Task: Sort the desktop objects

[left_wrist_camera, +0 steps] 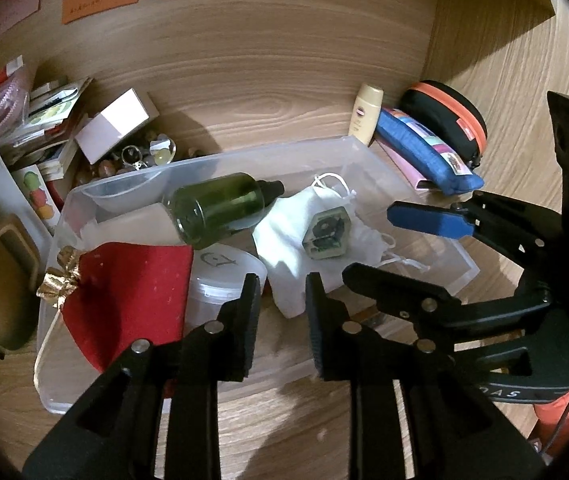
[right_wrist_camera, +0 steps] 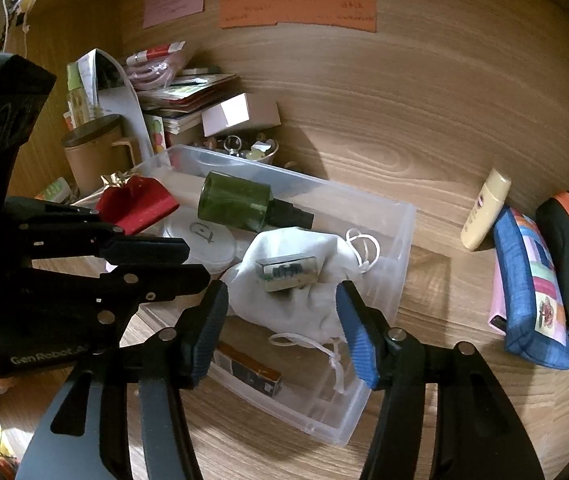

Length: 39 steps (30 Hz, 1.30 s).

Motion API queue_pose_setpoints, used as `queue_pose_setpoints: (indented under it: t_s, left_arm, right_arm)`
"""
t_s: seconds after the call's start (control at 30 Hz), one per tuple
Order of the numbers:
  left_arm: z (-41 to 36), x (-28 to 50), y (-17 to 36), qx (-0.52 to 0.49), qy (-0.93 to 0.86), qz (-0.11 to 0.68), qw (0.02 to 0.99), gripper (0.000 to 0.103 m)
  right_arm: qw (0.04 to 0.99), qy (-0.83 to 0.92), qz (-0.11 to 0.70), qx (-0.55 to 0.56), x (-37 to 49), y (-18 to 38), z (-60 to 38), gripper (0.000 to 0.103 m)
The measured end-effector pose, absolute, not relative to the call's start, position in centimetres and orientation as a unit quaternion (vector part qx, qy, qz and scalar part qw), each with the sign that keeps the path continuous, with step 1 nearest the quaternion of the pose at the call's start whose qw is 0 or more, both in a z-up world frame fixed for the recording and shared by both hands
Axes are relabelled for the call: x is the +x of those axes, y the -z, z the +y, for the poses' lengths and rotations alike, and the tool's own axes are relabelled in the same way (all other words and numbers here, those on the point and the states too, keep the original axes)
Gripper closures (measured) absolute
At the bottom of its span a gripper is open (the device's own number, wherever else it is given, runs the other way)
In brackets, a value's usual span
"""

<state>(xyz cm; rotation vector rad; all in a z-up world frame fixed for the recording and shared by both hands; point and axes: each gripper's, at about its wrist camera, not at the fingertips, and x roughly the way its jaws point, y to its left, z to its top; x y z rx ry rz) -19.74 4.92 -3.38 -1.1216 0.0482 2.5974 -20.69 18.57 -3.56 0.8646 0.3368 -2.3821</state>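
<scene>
The tabletop (right_wrist_camera: pixel 464 140) carries a clear bin (right_wrist_camera: pixel 400 240) at frame centre, serving as the collection point. Inside it lie a green bottle (right_wrist_camera: pixel 236 200), on its side to fit, and a white drawstring pouch (right_wrist_camera: pixel 304 300) cushioning a small hexagonal block (right_wrist_camera: pixel 286 272). The right hand-held gripper (right_wrist_camera: pixel 282 332) is spread, straddling the pouch without contact; the left hand-held gripper (left_wrist_camera: pixel 282 328) stands narrowly parted over the bin's near edge, empty.

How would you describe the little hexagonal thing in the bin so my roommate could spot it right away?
Look in the clear plastic bin on the wooden desk. On the white drawstring pouch, right of the green bottle lying on its side, sits the hexagonal case. It is the only six-sided, see-through item there, with dark bits inside.
</scene>
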Motion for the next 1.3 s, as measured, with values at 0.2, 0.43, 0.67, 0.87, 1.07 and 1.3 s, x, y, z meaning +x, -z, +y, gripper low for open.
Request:
queue_pose_setpoints:
  t_s: [0.2,0.43,0.67,0.87,1.07,1.3]
  left_arm:
    - [4.5,-19.1,2.6,-0.381,-0.913,0.016,0.143,0.062]
    - [3.8,-17.9,1.6,-0.365,-0.923,0.022,0.118,0.046]
    - [2.9,-16.7,0.5,-0.353,-0.932,0.027,0.082,0.028]
    - [2.0,-14.4,-1.0,-0.326,-0.944,0.03,0.042,0.012]
    - [0.7,-11.8,-2.5,-0.315,-0.949,0.009,0.022,0.008]
    - [-0.3,-8.3,-3.8,-0.289,-0.957,-0.005,-0.015,0.007]
  right_arm:
    - [0.292,0.897,0.125,0.308,-20.2,2.9,19.0,0.041]
    - [0.29,0.903,0.129,0.288,-19.4,1.9,19.2,0.029]
    - [0.279,0.91,0.127,0.279,-18.5,0.9,19.3,0.019]
    - [0.277,0.913,0.122,0.271,-16.7,-0.5,19.5,0.014]
    - [0.277,0.92,0.097,0.259,-14.5,-2.3,20.5,0.003]
    - [0.261,0.934,0.081,0.231,-11.1,-4.0,21.2,0.001]
